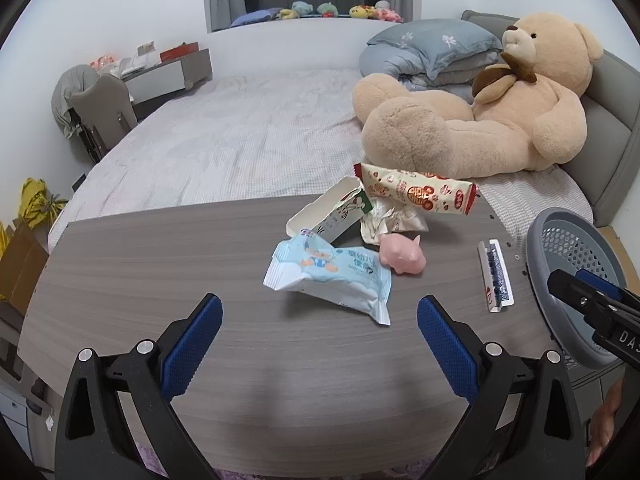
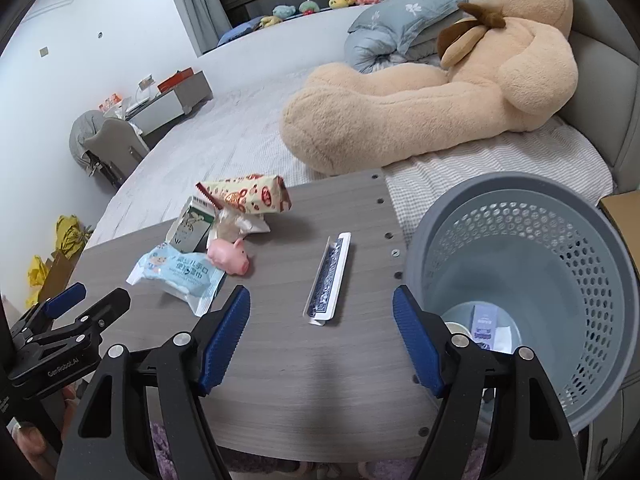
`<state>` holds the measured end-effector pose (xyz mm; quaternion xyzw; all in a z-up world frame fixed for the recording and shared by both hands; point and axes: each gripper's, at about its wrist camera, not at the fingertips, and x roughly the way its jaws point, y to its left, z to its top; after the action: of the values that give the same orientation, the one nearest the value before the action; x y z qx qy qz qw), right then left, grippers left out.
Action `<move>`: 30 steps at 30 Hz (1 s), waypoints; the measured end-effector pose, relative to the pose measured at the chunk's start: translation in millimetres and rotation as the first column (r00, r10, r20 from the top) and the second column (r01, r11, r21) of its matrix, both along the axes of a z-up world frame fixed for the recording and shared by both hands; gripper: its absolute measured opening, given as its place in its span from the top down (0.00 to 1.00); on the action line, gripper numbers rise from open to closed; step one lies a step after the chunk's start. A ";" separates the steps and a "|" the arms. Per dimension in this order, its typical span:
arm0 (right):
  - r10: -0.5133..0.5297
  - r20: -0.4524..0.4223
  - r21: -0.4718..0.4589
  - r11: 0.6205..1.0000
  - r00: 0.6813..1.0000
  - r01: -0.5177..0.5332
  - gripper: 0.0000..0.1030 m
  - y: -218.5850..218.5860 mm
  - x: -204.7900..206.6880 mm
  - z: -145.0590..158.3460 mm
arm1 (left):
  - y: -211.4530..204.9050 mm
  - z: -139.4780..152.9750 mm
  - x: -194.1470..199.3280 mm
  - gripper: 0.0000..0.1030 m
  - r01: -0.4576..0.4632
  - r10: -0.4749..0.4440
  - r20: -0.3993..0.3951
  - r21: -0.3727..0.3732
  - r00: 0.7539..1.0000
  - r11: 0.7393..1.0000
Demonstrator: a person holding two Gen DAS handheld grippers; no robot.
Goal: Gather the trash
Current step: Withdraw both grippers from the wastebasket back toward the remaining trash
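Trash pieces on grey wood-grain table (image 1: 160,264): counted five. One pale-blue wet-wipe packet (image 1: 332,276) with cartoon baby and Chinese print, not readable, lay flat, long axis running left-near to right-far in right wrist view. One white carton (image 1: 330,212) with green panel, open end up-left, tipped on its side just behind packet. One crumpled white wrapper (image 1: 390,220) touching carton. One cream-and-red snack bag (image 1: 416,194), red logo oval, lettering too small to read, long axis left-right, propped over crumpled wrapper at table's far edge. One narrow white-edged blue strip pack (image 2: 330,280), well apart to the right, long axis near-to-far, tilted slightly right at far end. One pink pig toy (image 1: 402,256) just right of packet. One grey perforated bin (image 2: 520,264) off table's right edge, holding a purple-labelled box and white scraps at bottom. One big tan teddy bear (image 1: 500,108) on bed (image 1: 224,140) behind. Left gripper (image 1: 320,312) jaws spread wide, nothing between, hovering near side of packet. Right gripper (image 2: 322,304) jaws wide apart, empty, near end of strip pack between tips. "GenRobot.AI" read on left gripper's body.
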<state>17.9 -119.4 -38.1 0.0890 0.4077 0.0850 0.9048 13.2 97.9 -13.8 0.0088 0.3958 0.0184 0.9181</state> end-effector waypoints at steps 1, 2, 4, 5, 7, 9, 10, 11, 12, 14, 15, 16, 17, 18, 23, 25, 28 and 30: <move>0.003 -0.005 -0.004 1.000 1.000 -0.003 0.31 1.9 1.7 -2.7 | 1.2 -3.0 0.3 0.07 -0.005 0.005 -0.005 0.000 1.000 1.000; 0.008 -0.012 -0.010 1.000 1.000 -0.008 0.31 5.5 3.9 -6.3 | 2.5 -4.8 0.6 0.07 -0.009 0.009 -0.008 -0.001 1.000 1.000; 0.013 -0.018 -0.012 1.000 1.000 -0.013 0.31 7.0 7.0 -10.4 | 6.2 -9.5 1.1 0.07 -0.019 0.019 -0.017 -0.008 1.000 1.000; 0.014 -0.024 -0.015 1.000 1.000 -0.014 0.31 9.6 8.9 -13.9 | 7.3 -10.8 1.4 0.07 -0.023 0.023 -0.020 -0.009 1.000 1.000; 0.013 -0.035 -0.021 1.000 0.999 -0.014 0.31 11.8 12.1 -18.4 | 9.4 -14.1 2.4 0.07 -0.030 0.030 -0.028 -0.010 0.999 0.999; 0.013 -0.046 -0.028 1.000 0.999 -0.014 0.31 14.7 16.0 -23.9 | 11.9 -17.7 3.2 0.07 -0.040 0.040 -0.032 -0.011 0.999 0.999; 0.012 -0.049 -0.032 0.999 0.999 -0.014 0.31 15.5 17.7 -26.3 | 12.8 -19.1 3.6 0.07 -0.044 0.043 -0.034 -0.013 0.998 0.999; 0.010 -0.058 -0.039 0.999 0.998 -0.012 0.31 16.9 20.4 -30.0 | 13.1 -20.3 4.3 0.07 -0.049 0.048 -0.036 -0.016 0.998 0.999; 0.008 -0.063 -0.042 0.999 0.998 -0.011 0.31 17.4 22.4 -32.5 | 14.0 -21.0 5.1 0.07 -0.053 0.053 -0.036 -0.018 0.998 0.998; 0.002 -0.073 -0.051 0.999 0.997 -0.006 0.31 20.0 28.1 -37.4 | 15.6 -22.8 6.8 0.07 -0.063 0.062 -0.036 -0.022 0.997 0.998; 0.001 -0.076 -0.054 0.999 0.997 -0.005 0.31 20.6 30.2 -39.1 | 17.0 -23.5 7.2 0.07 -0.066 0.065 -0.037 -0.022 0.997 0.998; -0.001 -0.080 -0.058 0.998 0.997 -0.004 0.31 21.5 32.6 -40.7 | 17.8 -24.3 8.1 0.07 -0.068 0.067 -0.040 -0.023 0.997 0.997; -0.004 -0.084 -0.067 0.998 0.996 -0.002 0.31 23.2 35.9 -42.6 | 18.0 -24.6 8.7 0.07 -0.070 0.069 -0.041 -0.025 0.997 0.997; -0.007 -0.086 -0.076 0.997 0.996 0.000 0.31 24.7 38.4 -44.1 | 18.9 -25.1 9.7 0.07 -0.072 0.071 -0.043 -0.026 0.997 0.997; -0.021 -0.090 -0.109 0.994 0.996 0.011 0.34 30.1 49.6 -49.5 | 19.5 -26.3 13.5 0.07 -0.079 0.077 -0.049 -0.024 0.996 0.997; -0.028 -0.092 -0.117 0.993 0.995 0.017 0.36 29.8 52.5 -51.2 | 18.9 -27.5 15.4 0.07 -0.079 0.078 -0.053 -0.020 0.996 0.997; -0.035 -0.098 -0.138 0.990 0.995 0.021 0.42 30.3 56.8 -53.1 | 18.0 -28.7 18.9 0.07 -0.081 0.079 -0.059 -0.026 0.995 0.996; -0.033 -0.104 -0.149 0.989 0.994 0.017 0.43 31.4 60.3 -54.4 | 17.7 -29.4 20.5 0.07 -0.081 0.079 -0.062 -0.028 0.995 0.996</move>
<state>78.2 -87.9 -92.5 0.0312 0.4590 0.0383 0.8870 33.7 115.7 -43.2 -0.0207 0.4237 0.0488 0.9042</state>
